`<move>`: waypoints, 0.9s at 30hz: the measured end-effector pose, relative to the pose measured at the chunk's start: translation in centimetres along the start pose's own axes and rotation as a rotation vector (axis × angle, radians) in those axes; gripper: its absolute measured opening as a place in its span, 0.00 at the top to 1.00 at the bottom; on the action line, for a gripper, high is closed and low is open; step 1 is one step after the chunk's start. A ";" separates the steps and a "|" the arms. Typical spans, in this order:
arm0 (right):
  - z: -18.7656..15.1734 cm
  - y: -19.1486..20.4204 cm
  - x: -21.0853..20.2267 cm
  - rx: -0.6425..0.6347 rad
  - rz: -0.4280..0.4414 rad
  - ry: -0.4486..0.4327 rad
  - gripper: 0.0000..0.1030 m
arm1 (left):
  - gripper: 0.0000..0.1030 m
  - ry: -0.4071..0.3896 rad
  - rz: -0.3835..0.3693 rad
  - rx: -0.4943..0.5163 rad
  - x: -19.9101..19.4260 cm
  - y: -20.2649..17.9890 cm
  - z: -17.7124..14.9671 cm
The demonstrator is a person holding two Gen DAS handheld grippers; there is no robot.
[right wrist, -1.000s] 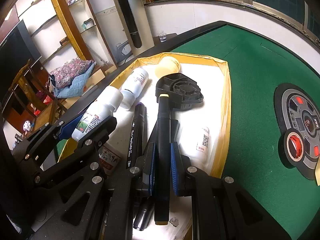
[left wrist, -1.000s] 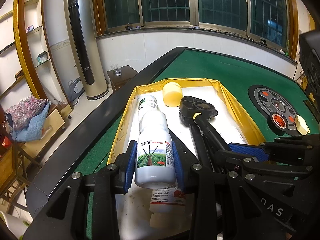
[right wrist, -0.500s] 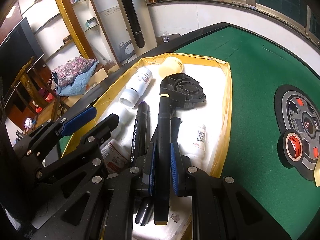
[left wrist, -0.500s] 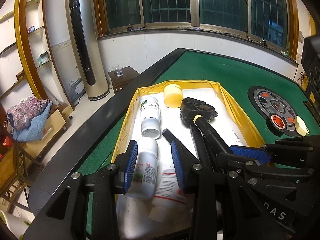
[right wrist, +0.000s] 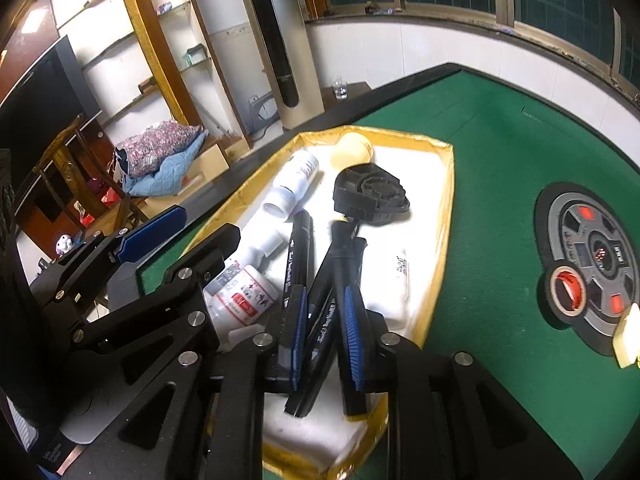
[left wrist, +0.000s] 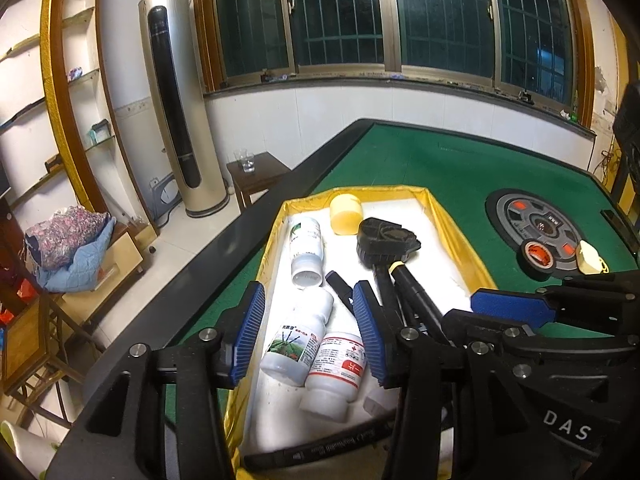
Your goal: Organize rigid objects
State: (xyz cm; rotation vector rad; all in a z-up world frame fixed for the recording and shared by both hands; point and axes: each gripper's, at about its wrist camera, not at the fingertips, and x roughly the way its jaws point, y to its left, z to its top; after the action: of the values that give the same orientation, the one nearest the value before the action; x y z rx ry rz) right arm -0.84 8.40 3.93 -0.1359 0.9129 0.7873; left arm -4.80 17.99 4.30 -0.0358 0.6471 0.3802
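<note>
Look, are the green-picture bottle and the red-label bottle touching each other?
Touching. The left wrist view shows the green-picture bottle lying side against side with the red-label bottle, with no gap along their sides.

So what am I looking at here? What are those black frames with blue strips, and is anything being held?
There is no robot arm: a person carries a two-fingered gripper in each hand, each with a camera looking along its fingers. One picture is from the left gripper, the other from the right gripper; the blue strips are their pads.

On the green table sits a yellow-rimmed tray holding white bottles, black markers, a yellow cap and a black long-handled tool.

Nothing is gripped. Both sets of fingers are opening. The green-label bottle lies in the tray beneath the left gripper; the tool's handle lies beneath the right.
</note>
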 end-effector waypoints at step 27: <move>-11.4 -3.8 -9.0 -0.009 0.014 -0.272 0.22 | 0.20 0.057 0.216 -0.011 -6.1 -4.2 -6.4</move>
State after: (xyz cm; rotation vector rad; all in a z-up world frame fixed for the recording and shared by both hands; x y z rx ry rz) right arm -9.06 -4.17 2.79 -0.0287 0.6534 0.8010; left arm -11.51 11.12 2.41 0.0127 0.7075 0.5930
